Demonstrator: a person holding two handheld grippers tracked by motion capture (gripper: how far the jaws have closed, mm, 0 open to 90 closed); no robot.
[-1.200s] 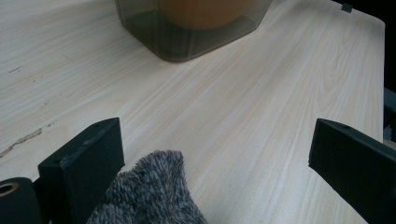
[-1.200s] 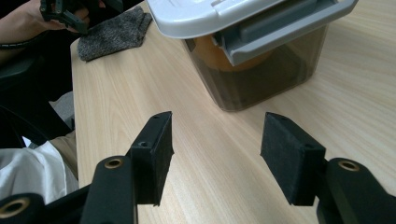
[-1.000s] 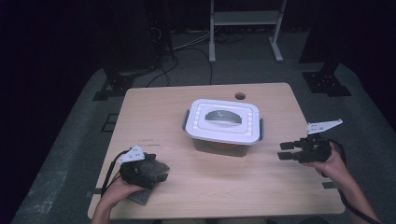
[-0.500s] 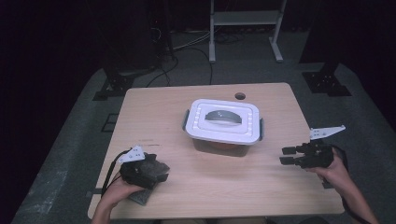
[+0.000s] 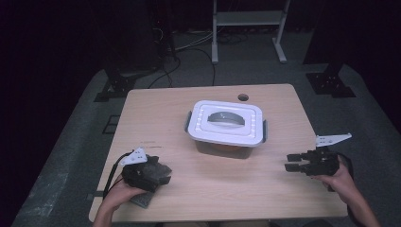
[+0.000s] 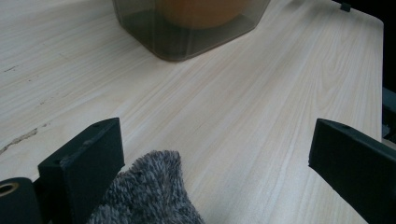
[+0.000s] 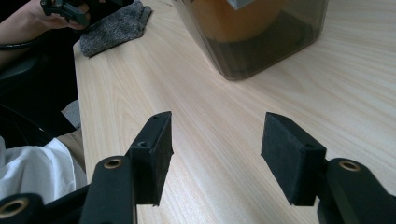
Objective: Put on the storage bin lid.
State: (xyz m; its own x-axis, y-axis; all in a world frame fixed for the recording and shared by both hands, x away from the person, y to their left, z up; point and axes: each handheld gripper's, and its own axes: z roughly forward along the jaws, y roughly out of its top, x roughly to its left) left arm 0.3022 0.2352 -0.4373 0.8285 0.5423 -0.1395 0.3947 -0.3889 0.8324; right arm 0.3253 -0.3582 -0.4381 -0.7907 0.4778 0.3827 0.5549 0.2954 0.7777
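A smoky see-through container (image 5: 226, 124) with a white lid and a grey handle stands mid-table; something orange (image 6: 201, 9) shows inside it. My left gripper (image 5: 163, 171) rests at the near left on a grey fuzzy cloth (image 5: 141, 198). In the left gripper view its jaws (image 6: 215, 140) stand wide apart, and the cloth (image 6: 149, 191) lies beside the left-hand jaw. My right gripper (image 5: 289, 162) hovers low at the near right and points toward the container. Its jaws (image 7: 217, 126) are open over bare wood, with the container (image 7: 252, 32) ahead of them.
The wooden table (image 5: 165, 118) has a small round hole (image 5: 243, 97) near its far edge. A metal stand (image 5: 248, 28) and cables lie on the dark floor beyond. In the right gripper view the other hand, its gripper (image 7: 65, 9) and the cloth (image 7: 114, 25) are at far left.
The right gripper has sunk a little toward the table near its front right edge. The left gripper and the container have stayed put.
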